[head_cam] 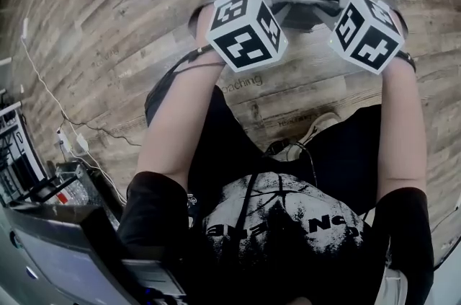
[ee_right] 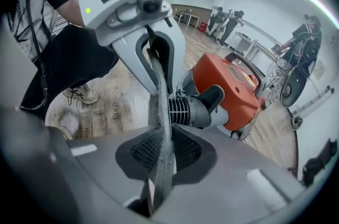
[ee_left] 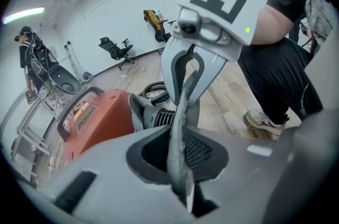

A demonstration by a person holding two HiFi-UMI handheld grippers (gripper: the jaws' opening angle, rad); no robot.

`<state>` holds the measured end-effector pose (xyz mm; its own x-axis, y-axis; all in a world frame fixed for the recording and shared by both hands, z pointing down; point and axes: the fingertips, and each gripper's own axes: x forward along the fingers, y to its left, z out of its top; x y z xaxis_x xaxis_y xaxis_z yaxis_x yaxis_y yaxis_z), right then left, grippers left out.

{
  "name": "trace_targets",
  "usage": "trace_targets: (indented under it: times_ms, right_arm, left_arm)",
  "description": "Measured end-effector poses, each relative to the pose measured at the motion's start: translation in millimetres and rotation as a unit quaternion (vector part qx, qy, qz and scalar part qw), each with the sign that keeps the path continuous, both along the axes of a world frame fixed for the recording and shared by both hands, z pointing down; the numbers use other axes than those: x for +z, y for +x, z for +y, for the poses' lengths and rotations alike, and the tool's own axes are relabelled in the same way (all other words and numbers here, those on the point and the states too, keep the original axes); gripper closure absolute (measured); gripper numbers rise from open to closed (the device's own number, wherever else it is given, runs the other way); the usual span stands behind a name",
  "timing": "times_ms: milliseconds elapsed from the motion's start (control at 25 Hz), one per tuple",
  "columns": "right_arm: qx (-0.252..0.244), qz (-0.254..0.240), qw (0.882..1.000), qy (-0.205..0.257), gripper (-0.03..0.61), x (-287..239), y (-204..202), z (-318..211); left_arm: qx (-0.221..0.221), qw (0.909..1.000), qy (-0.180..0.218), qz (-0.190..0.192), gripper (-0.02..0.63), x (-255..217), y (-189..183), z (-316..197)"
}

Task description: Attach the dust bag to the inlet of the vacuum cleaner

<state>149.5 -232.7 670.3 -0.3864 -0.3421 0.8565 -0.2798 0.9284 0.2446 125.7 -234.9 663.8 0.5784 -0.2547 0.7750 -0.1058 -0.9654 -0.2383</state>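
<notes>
My left gripper (ee_left: 180, 159) clamped on the bag (ee_left: 183, 109), right gripper (ee_right: 161, 157) pinching it too, vacuum (ee_right: 233, 85) just ahead of both.

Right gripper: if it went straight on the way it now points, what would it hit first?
Beyond the dust bag it grips, probably the left gripper facing it, or the vacuum cleaner's ribbed neck just below; depth is unclear.

L gripper (ee_left: 177, 157) & R gripper (ee_right: 161, 157) face each other, tips near, both angled down. Jaws of each nipped tight on thin dust bag (ee_left: 181, 112) edge. L forearm (head_cam: 176, 123), R forearm (head_cam: 397, 130) stretched fwd, side by side
</notes>
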Motion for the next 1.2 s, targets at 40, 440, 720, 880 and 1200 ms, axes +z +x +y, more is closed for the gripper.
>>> trace_targets:
  times_ms: [40,440,720,880,1200]
  right_arm:
    - [0.006,0.002,1.0,-0.004,0.538,5,4,1]
    - [-0.012,0.016,0.999,0.03,0.537,-3,-3,-6]
    - [-0.04,0.026,0.997,0.065,0.532,-22,-30,-6]
    - [-0.017,0.003,0.999,0.043,0.534,-15,-14,-5]
    - [0.029,0.007,1.0,-0.001,0.538,15,12,-9]
  left_arm:
    - [0.006,1.0,0.006,-0.001,0.571,-4,5,2]
    - [-0.013,0.9995,-0.017,0.025,0.572,0,-3,-5]
    - [-0.042,0.9987,-0.029,-0.005,0.574,25,-18,-10]
    - [-0.037,0.9988,-0.023,0.021,0.571,16,-9,-10]
    - [0.003,0.9996,0.024,0.013,0.561,-12,18,-7]
